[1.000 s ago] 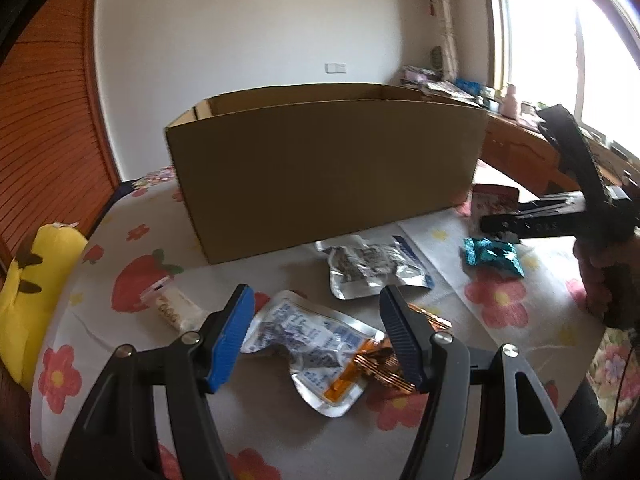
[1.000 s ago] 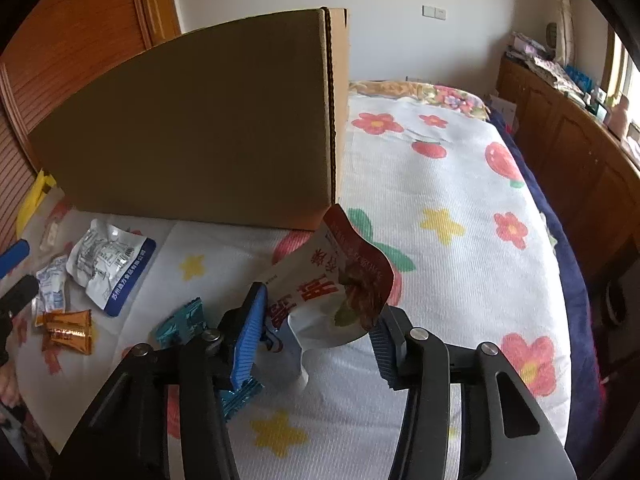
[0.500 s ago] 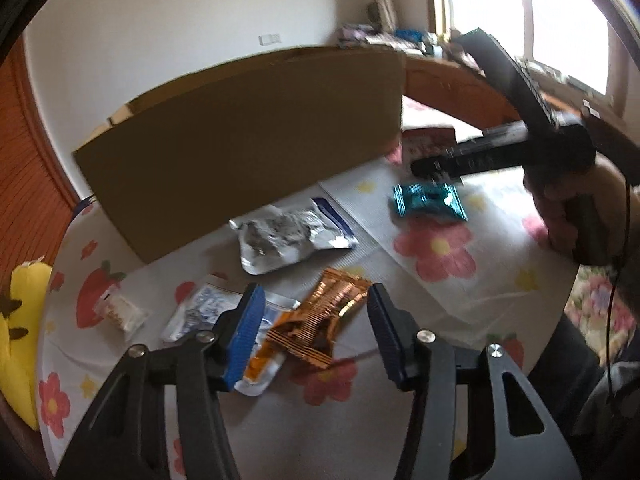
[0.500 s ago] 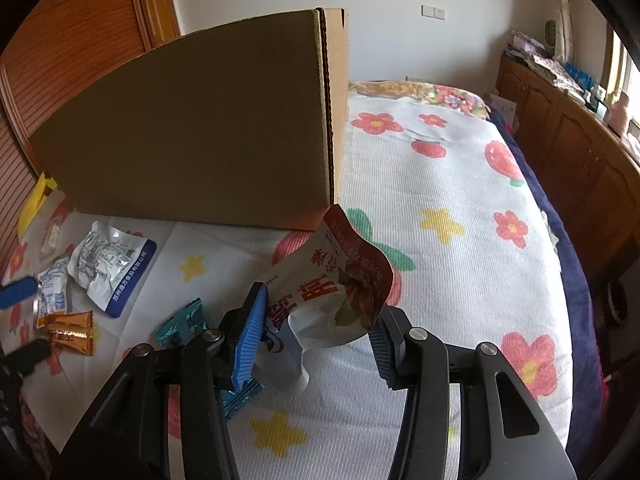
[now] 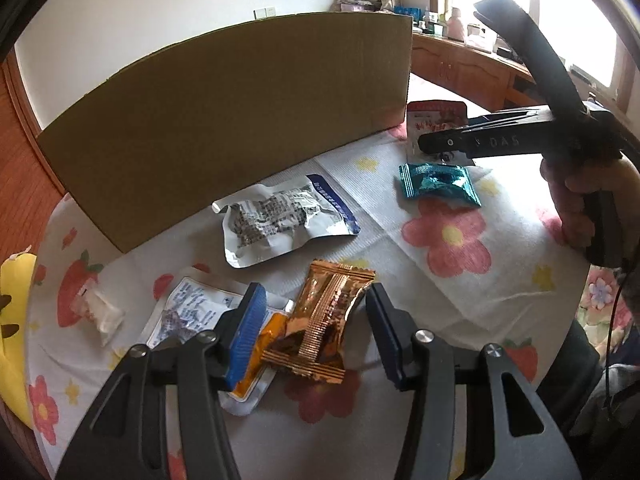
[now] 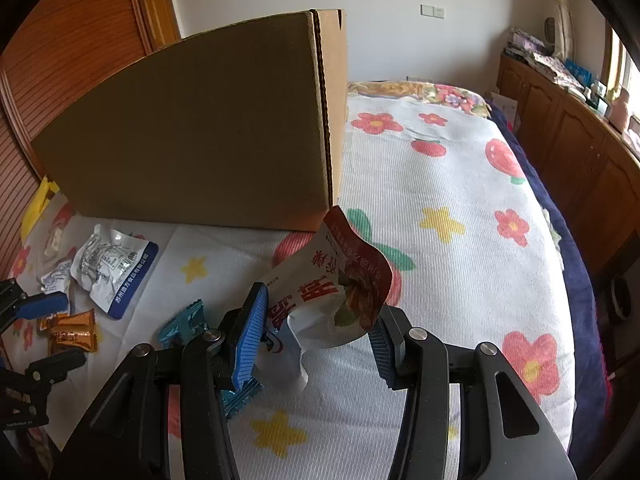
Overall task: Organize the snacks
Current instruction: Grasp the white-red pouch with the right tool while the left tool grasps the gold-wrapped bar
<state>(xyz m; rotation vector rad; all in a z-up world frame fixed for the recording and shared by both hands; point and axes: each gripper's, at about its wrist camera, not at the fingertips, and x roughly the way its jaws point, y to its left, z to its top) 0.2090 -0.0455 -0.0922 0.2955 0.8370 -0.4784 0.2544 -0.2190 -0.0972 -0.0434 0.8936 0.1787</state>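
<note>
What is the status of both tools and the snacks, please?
Left tool just closing around gold packet, no grip yet. Right tool shut on red-white pouch. Orange sachet lies against the packet.

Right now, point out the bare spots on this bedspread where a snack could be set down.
The widest free patch is the flowered bedspread right of the cardboard box, out to the bed's edge. A smaller one lies between the teal packet and the gold packet. Left, before the box, it is crowded: the silver pouch and small wrappers.
</note>
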